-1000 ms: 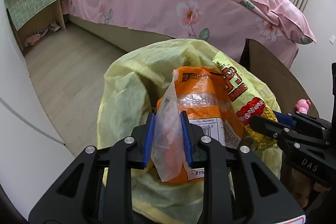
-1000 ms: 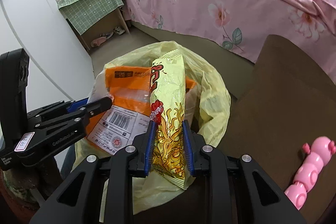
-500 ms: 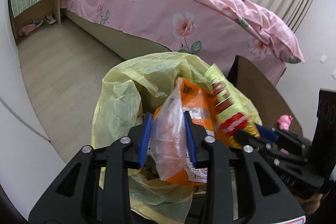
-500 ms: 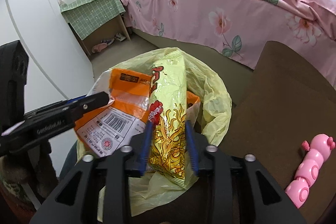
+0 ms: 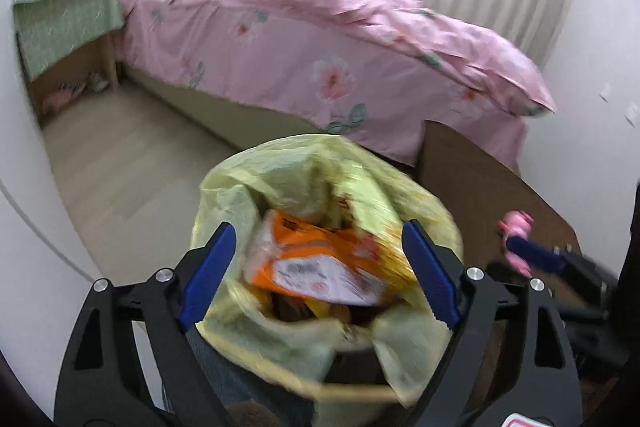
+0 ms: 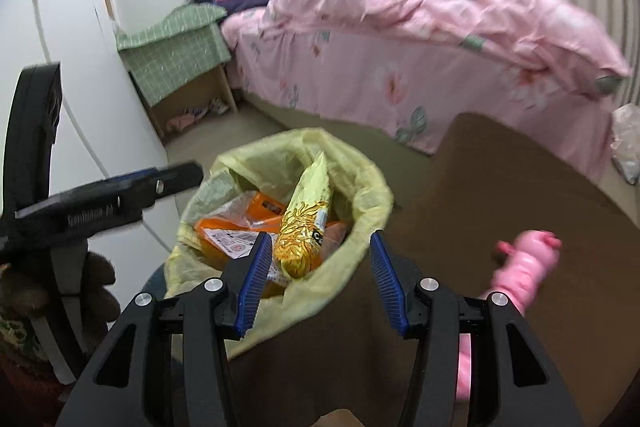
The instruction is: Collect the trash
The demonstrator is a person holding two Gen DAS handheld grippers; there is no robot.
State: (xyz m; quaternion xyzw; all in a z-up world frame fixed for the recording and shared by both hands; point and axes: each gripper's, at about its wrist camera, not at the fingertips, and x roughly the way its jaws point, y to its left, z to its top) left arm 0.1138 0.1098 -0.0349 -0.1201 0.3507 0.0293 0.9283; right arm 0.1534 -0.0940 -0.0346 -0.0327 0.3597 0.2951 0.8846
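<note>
Both the left gripper [image 5: 320, 271] and the right gripper [image 6: 316, 283] have their fingers spread wide and hold nothing — the orange wrapper [image 5: 316, 263] and the yellow snack packet [image 6: 306, 223] lie just past the fingers, down in the yellow trash bag [image 6: 360, 195], where trash belongs.

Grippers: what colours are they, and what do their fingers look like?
Both the left gripper and right gripper are black plastic frames with round silver screws. Their fingers carry ridged blue pads. The left one has white lettering on its side, blurred.
</note>
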